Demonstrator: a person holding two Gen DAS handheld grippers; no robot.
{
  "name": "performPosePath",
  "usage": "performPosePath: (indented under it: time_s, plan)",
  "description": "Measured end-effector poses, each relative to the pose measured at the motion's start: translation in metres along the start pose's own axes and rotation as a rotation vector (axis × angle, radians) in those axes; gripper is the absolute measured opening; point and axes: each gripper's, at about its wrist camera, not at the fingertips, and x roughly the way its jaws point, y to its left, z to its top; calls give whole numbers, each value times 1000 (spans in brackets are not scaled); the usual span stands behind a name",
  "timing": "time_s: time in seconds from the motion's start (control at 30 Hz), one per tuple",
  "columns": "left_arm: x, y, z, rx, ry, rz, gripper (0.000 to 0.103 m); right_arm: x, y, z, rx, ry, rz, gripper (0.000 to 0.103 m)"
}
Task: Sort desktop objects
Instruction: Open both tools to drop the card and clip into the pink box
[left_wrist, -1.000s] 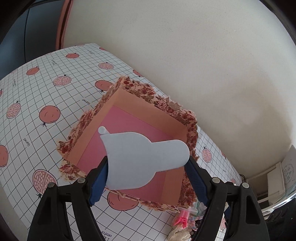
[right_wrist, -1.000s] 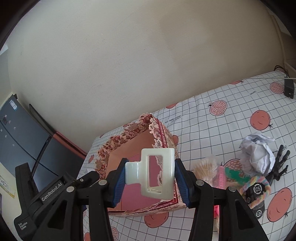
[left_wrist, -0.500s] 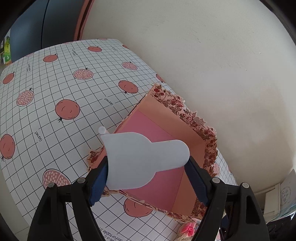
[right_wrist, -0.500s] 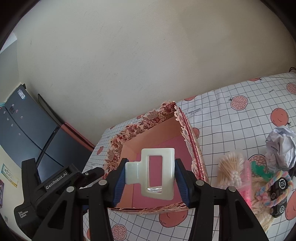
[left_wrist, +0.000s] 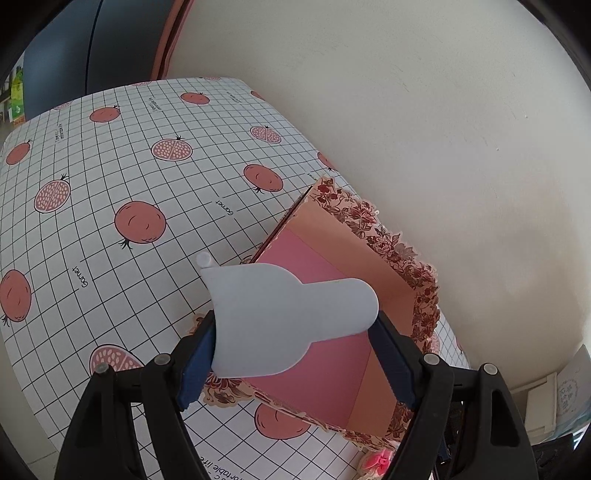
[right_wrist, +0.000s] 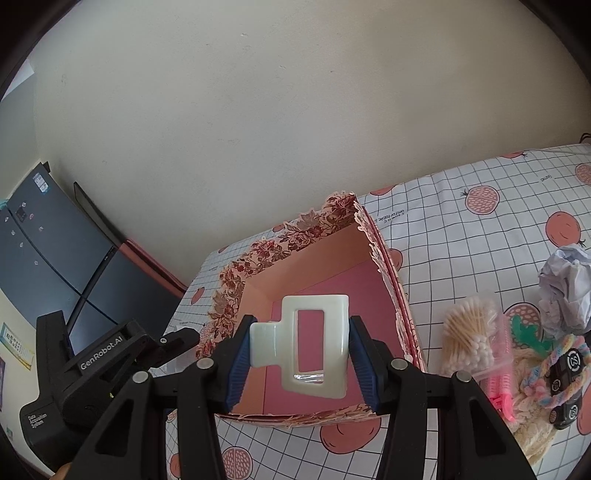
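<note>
Both grippers loaded and held over one open floral box.

The left gripper (left_wrist: 295, 354) points steeply down, its blue pads clamped on one pale blue flat bottle-shaped piece (left_wrist: 284, 317) above the floral box (left_wrist: 369, 221), which stands on the pomegranate-print tablecloth (left_wrist: 110, 177) near the wall. The right gripper (right_wrist: 297, 365) tilts down less steeply, pads pressed on one cream rectangular hair claw (right_wrist: 314, 350) over the same box's pink floor. The left tool's black body shows at the right view's lower left. Right of the box: one bag of cotton swabs (right_wrist: 469, 336), one crumpled paper ball (right_wrist: 565, 288), one pink clip (right_wrist: 498, 391), one pastel braided cord (right_wrist: 546, 373).
</note>
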Motion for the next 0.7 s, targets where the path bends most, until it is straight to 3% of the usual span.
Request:
performPosePath:
  time_s: [0.17,0.33,0.7]
  plan:
    - [4,-3,-1,12,20,-4,81,3,-1,-1,-4,15,-27,55]
    - [11,-6,-4,14,57,4,81,0,-4,0,9,6,-37,63]
    - [9,-10,-3,29,51,-7,82,0,-3,-1,16,6,-56,64]
